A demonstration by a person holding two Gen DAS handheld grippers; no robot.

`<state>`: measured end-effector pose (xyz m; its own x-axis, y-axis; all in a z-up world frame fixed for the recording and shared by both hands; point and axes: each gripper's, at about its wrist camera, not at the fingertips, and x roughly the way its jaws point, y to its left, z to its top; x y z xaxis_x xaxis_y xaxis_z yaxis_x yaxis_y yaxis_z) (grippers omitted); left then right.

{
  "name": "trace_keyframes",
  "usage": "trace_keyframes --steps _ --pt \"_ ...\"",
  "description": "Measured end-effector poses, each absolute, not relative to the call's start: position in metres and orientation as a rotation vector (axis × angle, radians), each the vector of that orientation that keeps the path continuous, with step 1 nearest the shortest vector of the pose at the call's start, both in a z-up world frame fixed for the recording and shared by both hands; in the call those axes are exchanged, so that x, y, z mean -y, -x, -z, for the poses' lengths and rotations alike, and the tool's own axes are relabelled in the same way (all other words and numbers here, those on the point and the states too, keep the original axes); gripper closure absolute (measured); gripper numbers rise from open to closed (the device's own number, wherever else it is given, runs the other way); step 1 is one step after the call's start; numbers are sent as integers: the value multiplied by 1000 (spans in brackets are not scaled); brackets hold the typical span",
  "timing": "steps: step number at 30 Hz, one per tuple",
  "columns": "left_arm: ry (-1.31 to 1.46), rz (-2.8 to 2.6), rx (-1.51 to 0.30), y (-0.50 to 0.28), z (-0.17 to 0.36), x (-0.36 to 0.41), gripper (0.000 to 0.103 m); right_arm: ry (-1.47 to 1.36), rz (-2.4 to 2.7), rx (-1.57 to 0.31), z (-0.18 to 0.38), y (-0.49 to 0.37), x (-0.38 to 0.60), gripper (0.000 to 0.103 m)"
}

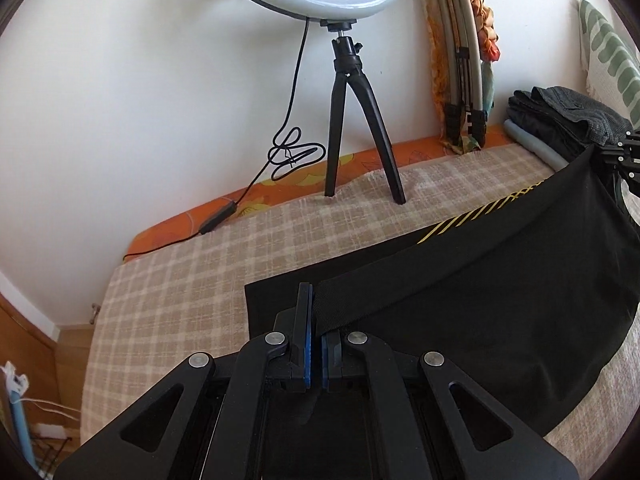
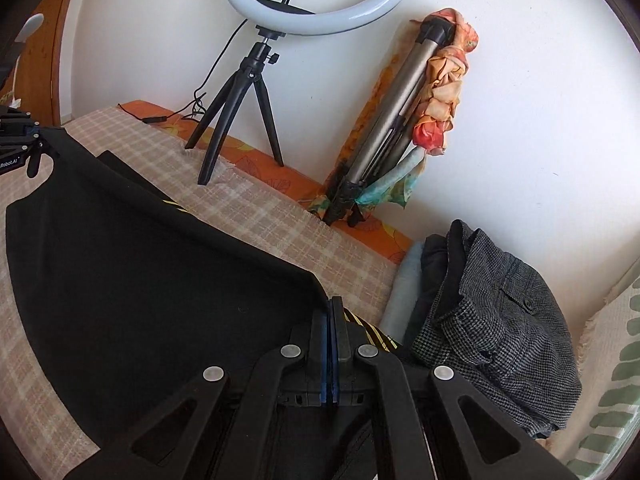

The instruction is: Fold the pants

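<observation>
Black pants (image 1: 500, 280) with yellow stripes lie on a checked bed cover, one layer lifted and stretched between my two grippers. My left gripper (image 1: 316, 320) is shut on the ribbed waistband end of the pants. My right gripper (image 2: 331, 320) is shut on the other end of the same black edge; the pants (image 2: 140, 272) hang from it towards the left. The right gripper also shows at the far right of the left wrist view (image 1: 624, 152), and the left gripper at the far left of the right wrist view (image 2: 24, 140).
A ring light on a black tripod (image 1: 352, 120) stands on the bed by the white wall, its cable (image 1: 280, 160) trailing left. A folded tripod wrapped in floral cloth (image 2: 400, 128) leans on the wall. A stack of folded clothes (image 2: 492, 340) sits at the right.
</observation>
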<state>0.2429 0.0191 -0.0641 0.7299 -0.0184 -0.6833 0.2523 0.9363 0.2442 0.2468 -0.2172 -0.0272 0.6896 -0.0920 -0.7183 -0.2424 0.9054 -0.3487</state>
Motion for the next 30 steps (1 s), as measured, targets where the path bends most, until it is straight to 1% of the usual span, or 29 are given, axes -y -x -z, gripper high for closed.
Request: trace_keyframes --steps 4,12,13,18,19,20,21,22,23,24,25,29,30 --pt "-365 164 -791 -270 84 -14 101 463 -74 -856 48 -271 222 103" --pt "-387 164 -850 -301 108 -13 101 497 -63 -910 71 -300 221 103" --pt "-388 156 -857 -303 110 -14 97 500 -61 -913 72 -303 220 103" --pt "-388 99 -870 -314 113 -27 89 496 -47 -945 78 -319 220 103" --pt "-377 82 -878 -317 113 -32 83 497 -39 -958 79 -322 220 103" --pt "-357 71 -894 -321 113 -39 74 498 -27 -965 80 -325 220 103" --pt "-338 51 -908 -324 113 -47 69 492 -25 -974 81 -327 220 100" --pt "-327 25 -903 -324 111 -55 68 485 -25 -983 81 -329 221 93" --pt "-322 0 -893 -323 109 -62 68 480 -16 -981 80 -330 222 89" --pt "-315 -17 -883 -321 105 -69 68 473 -3 -972 78 -331 223 74" --pt "-309 -38 -870 -318 101 -77 68 463 10 -963 75 -331 225 67" --pt "-262 -55 -832 -295 80 -102 68 377 19 -925 56 -324 234 62" --pt "-248 -39 -823 -286 75 -107 69 360 15 -911 50 -318 234 59"
